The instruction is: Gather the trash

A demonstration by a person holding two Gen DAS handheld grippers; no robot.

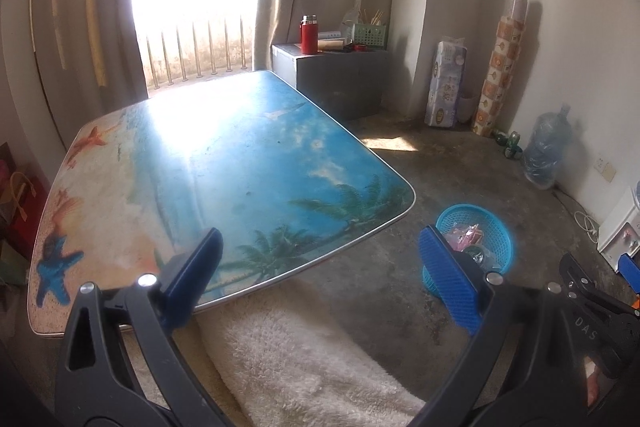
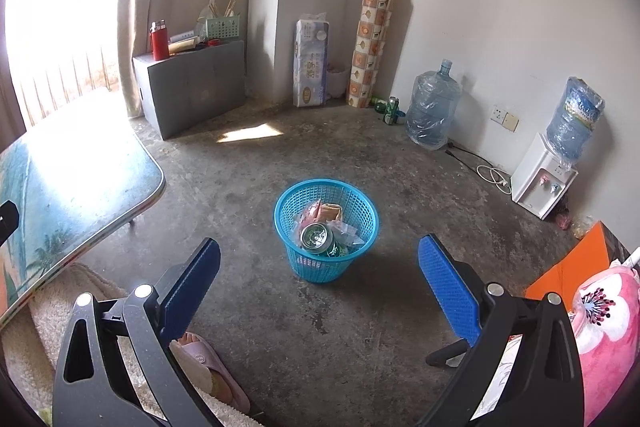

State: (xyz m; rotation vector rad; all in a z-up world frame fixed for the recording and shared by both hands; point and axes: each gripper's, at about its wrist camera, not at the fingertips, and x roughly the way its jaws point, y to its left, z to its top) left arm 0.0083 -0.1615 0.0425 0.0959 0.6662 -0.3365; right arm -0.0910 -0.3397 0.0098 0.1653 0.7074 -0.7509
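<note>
One blue basket (image 2: 326, 229) stands on the concrete floor beside the desk (image 1: 224, 163), holding a can (image 2: 316, 235) and wrappers. Both the left hand-held gripper (image 1: 320, 271) and right hand-held gripper (image 2: 320, 291) are spread and empty. Risk: a low pass could tip the light basket, spilling trash.

Left tool's pad (image 1: 450, 277) hides part of basket (image 1: 496, 227); wrappers under can (image 2: 316, 237) too jumbled to ID.

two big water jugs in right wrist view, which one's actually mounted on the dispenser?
The right-hand water jug, inverted on the white dispenser. The other jug stands upright on the floor against the wall, neck up, plastic-wrapped.
</note>
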